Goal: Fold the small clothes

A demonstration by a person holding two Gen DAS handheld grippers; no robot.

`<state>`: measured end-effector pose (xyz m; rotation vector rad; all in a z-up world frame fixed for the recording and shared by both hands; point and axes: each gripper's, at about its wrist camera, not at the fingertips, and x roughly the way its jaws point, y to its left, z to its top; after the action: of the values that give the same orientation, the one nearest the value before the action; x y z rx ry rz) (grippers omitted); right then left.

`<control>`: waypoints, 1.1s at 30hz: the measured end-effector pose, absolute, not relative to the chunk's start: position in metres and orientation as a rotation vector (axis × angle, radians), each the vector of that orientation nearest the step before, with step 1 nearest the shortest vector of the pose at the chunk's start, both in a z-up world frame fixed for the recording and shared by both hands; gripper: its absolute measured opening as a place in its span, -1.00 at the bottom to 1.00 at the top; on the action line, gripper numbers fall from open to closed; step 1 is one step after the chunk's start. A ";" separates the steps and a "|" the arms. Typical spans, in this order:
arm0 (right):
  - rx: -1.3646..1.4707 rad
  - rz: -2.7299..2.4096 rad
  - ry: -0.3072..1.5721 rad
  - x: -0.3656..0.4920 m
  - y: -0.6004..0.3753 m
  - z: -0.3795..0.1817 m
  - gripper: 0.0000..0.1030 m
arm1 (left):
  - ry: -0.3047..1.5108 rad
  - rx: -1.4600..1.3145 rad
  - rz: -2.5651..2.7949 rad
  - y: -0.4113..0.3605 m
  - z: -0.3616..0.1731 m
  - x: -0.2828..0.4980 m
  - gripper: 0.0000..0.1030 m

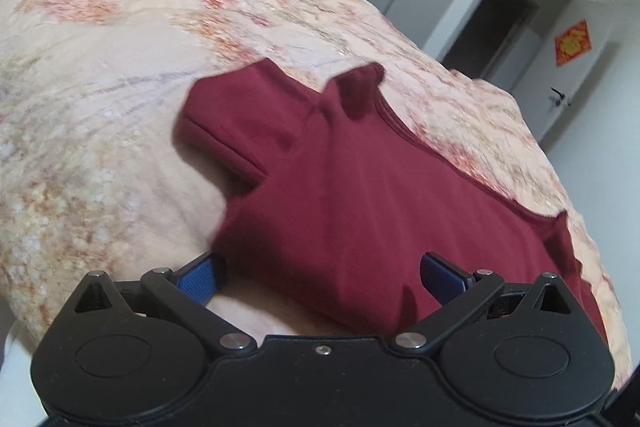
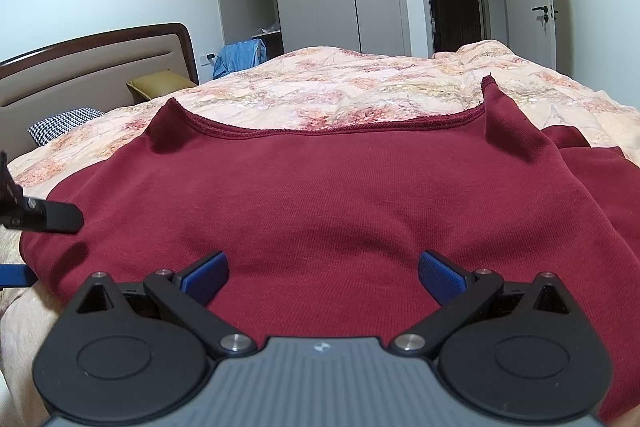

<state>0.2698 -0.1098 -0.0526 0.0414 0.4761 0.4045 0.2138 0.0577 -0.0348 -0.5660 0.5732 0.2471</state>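
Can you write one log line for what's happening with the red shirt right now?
stage: before fold | red shirt: spread on floral quilt | left gripper: jaws open, at shirt edge | right gripper: jaws open over shirt

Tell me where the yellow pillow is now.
The yellow pillow lies at the left in the right wrist view, against the headboard, behind the checkered pillow and beyond the red shirt.

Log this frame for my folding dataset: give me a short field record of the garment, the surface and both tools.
garment: dark red top, spread out, one short sleeve lying out to the side
neckline: scooped edge at the far side in the right wrist view
surface: floral quilt on a bed
left tool: open, over the garment's edge
right tool: open, over the garment, gripping nothing
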 end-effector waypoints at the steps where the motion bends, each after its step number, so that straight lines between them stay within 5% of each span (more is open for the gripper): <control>1: 0.042 0.404 0.475 0.270 -0.110 -0.053 1.00 | 0.571 -0.574 0.226 0.057 -0.034 0.214 0.99; 11: 0.044 0.404 0.465 0.269 -0.109 -0.056 1.00 | 0.569 -0.695 0.179 0.066 -0.035 0.226 0.97; 22: 0.044 0.405 0.464 0.269 -0.109 -0.056 1.00 | 0.502 -0.747 0.223 0.077 -0.038 0.231 0.23; 30: 0.045 0.406 0.464 0.269 -0.110 -0.056 1.00 | 0.487 -0.754 0.203 0.082 -0.044 0.246 0.36; 33: 0.045 0.406 0.463 0.269 -0.109 -0.056 1.00 | 0.492 -0.718 0.219 0.081 -0.041 0.250 -0.04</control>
<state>0.2694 -0.1094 -0.0558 0.0455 0.4628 0.4058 0.2501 0.0806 -0.0413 -0.7185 0.4919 0.2188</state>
